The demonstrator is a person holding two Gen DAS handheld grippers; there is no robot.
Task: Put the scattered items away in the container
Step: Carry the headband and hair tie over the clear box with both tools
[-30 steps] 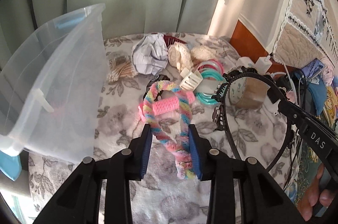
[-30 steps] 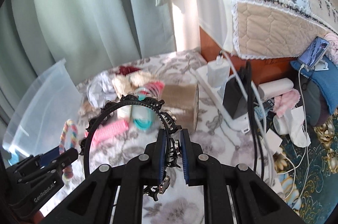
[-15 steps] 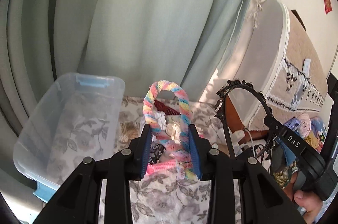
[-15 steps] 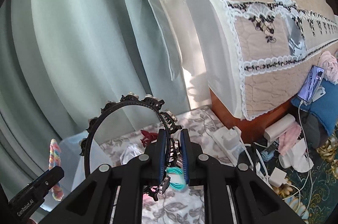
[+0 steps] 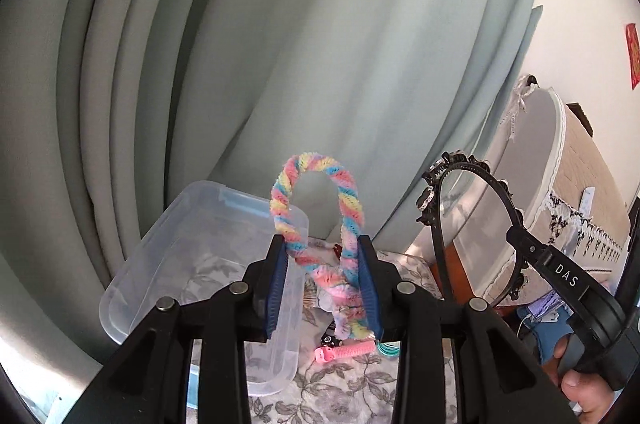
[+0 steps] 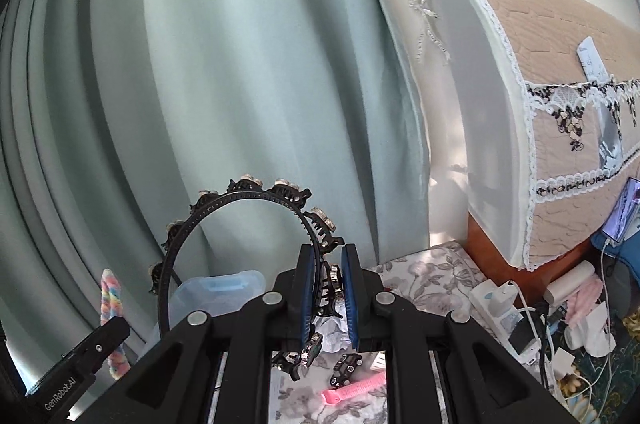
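Note:
My left gripper (image 5: 322, 280) is shut on a pastel rainbow twisted fuzzy loop (image 5: 316, 204) and holds it high above the table. The clear plastic container (image 5: 192, 256) lies below and to its left; it also shows in the right wrist view (image 6: 224, 292). My right gripper (image 6: 328, 296) is shut on a black toothed headband with small clips (image 6: 240, 196), raised in the air. The headband shows in the left wrist view (image 5: 472, 192) at right. A pink comb clip (image 5: 346, 350) lies on the floral cloth (image 5: 332, 396) below.
Pale green curtains (image 5: 280, 44) hang behind. A covered cabinet (image 6: 560, 104) stands at right, with a power strip, chargers and cables (image 6: 508, 308) beside it. Crumpled paper (image 6: 334, 332), a small black clip (image 6: 346, 368) and the pink clip (image 6: 356, 390) lie on the cloth.
Both grippers have risen well above the table with their items. The cloth and scattered things have dropped low in view; the container now sits below the left gripper.

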